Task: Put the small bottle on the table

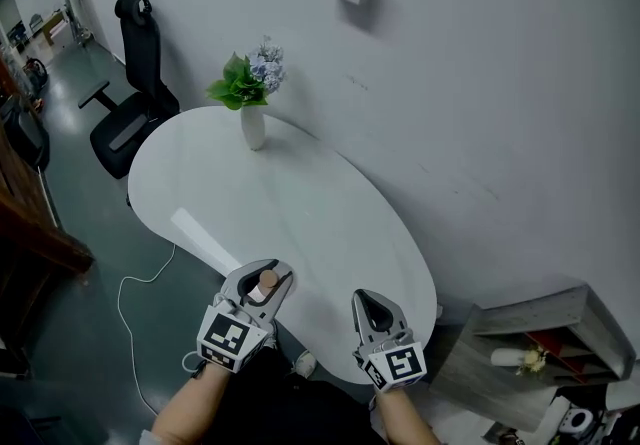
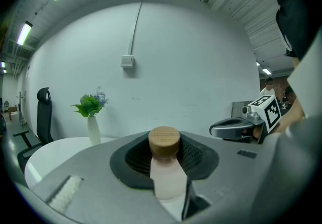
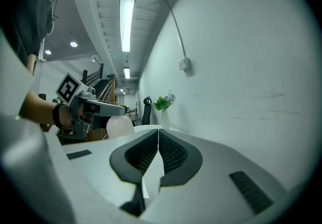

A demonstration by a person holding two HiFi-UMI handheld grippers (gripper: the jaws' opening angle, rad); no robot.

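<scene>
the small pale, frosted plastic bottle [image 2: 167,175] with a round wooden cap [image 2: 164,141] stands upright in my left gripper [image 1: 268,271], long axis vertical, cap pointing up at the ceiling. the dark ribbed pads are clenched on its body just below the cap, one on each side. in the head view the cap shows between the jaws, and the bottle hangs at the near edge of the white oval table [image 1: 300,203], not resting on it. my right gripper [image 1: 378,311] sits just beside it over the same near edge, jaws pressed together with nothing between them. at the table's far end stands a slim white vase of green leaves and pale blue flowers [image 1: 253,123], close to the white wall [image 1: 480,83]. a black office chair [image 1: 135,83] stands beyond the table.
</scene>
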